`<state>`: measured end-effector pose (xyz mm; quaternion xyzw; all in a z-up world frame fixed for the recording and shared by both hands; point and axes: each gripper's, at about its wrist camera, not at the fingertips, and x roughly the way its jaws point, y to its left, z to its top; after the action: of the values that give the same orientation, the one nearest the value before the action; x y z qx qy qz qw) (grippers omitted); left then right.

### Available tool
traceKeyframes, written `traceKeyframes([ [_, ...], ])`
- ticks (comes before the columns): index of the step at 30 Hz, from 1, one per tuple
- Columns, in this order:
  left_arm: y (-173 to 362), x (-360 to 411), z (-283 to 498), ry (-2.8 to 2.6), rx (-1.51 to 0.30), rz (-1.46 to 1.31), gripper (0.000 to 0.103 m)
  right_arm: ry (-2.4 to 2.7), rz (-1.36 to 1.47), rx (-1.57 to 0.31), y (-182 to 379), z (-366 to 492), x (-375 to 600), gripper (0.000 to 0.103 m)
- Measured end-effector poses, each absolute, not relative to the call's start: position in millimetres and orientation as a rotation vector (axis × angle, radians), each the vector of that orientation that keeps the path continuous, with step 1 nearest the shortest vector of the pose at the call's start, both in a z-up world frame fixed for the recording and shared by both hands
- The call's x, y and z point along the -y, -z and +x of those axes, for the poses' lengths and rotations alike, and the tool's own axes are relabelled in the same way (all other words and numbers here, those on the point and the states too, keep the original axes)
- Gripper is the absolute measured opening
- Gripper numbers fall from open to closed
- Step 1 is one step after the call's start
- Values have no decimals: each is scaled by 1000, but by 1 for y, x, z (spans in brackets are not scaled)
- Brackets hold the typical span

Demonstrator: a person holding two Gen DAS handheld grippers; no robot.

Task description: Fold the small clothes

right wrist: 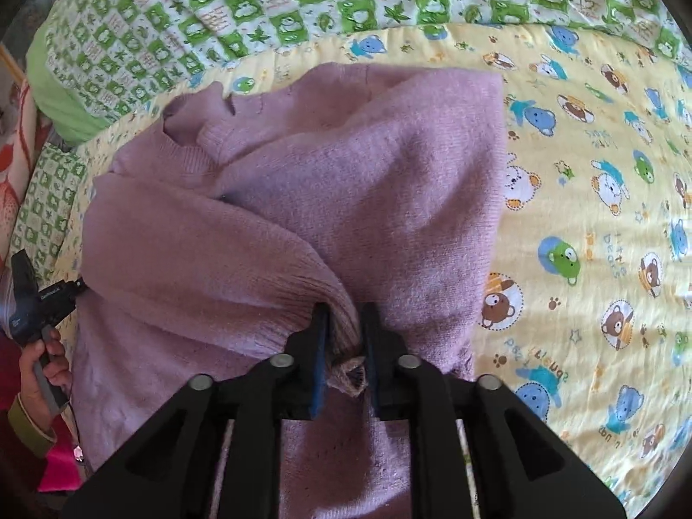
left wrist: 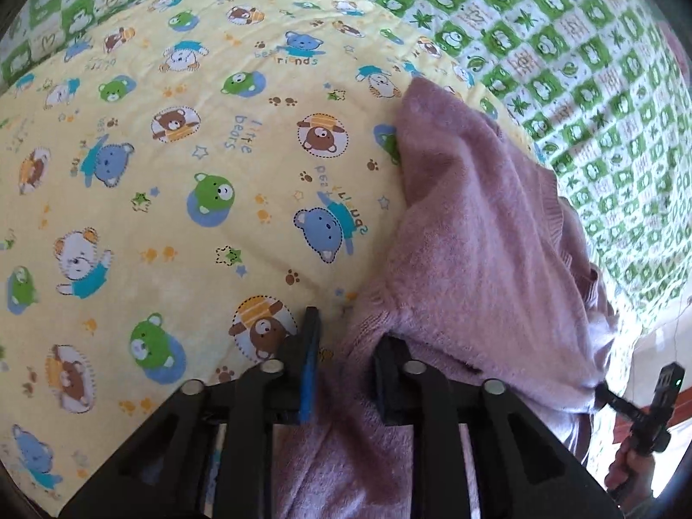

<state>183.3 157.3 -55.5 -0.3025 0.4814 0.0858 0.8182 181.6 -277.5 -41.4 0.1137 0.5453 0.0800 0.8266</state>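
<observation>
A yellow bear-print sheet (left wrist: 181, 181) covers the bed surface. A green-and-white checked quilt (right wrist: 268, 4) lies across the upper frame of the right wrist view. Daylight falls on the fabric. Red patterned fabric (right wrist: 17, 164) shows at the left edge.

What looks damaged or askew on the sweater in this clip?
The purple sweater shows small holes or tears near its neckline, at the far edge in the right wrist view. It lies bunched rather than flat on the yellow bear-print sheet, with the right hand-held gripper pinching a sleeve cuff.
</observation>
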Motion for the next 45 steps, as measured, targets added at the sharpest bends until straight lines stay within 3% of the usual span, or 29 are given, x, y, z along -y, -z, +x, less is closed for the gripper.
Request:
traceKeyframes([
  [4,38,-157,164,-157,-1028,-605,33,-105,222,-1122,19,179,278,42],
  [8,15,-157,146,-133,-986,-615,38,-148,282,-1029,-13,177,269,43],
  [13,5,-153,163,-142,-975,-636,62,-370,284,-1007,-28,213,197,43],
  [15,8,-152,177,-156,-980,-648,66,-452,271,-1002,-28,231,161,43],
  [24,54,-140,205,-144,-1036,-627,63,-782,216,-1091,-13,334,-30,44],
  [29,55,-138,204,-131,-1039,-570,53,-766,55,-1176,23,360,-95,47],
  [30,56,-137,202,-131,-1039,-565,49,-762,41,-1189,29,363,-100,44],
  [31,56,-138,202,-125,-1042,-560,47,-760,24,-1190,35,367,-106,15],
  [32,56,-138,204,-126,-1041,-563,45,-770,21,-1187,37,371,-108,4],
  [35,58,-143,204,-126,-1039,-578,44,-771,78,-1109,34,379,-106,4],
  [39,50,-148,201,-115,-1048,-574,45,-718,157,-1136,48,386,-100,5],
  [40,49,-151,199,-114,-1048,-584,45,-724,213,-1132,44,382,-92,9],
  [42,46,-156,192,-108,-1056,-604,47,-725,289,-1116,32,372,-75,30],
  [43,46,-158,187,-101,-1059,-610,50,-710,323,-1092,23,362,-62,48],
  [45,44,-160,174,-94,-1068,-612,58,-694,370,-1041,8,338,-37,53],
])
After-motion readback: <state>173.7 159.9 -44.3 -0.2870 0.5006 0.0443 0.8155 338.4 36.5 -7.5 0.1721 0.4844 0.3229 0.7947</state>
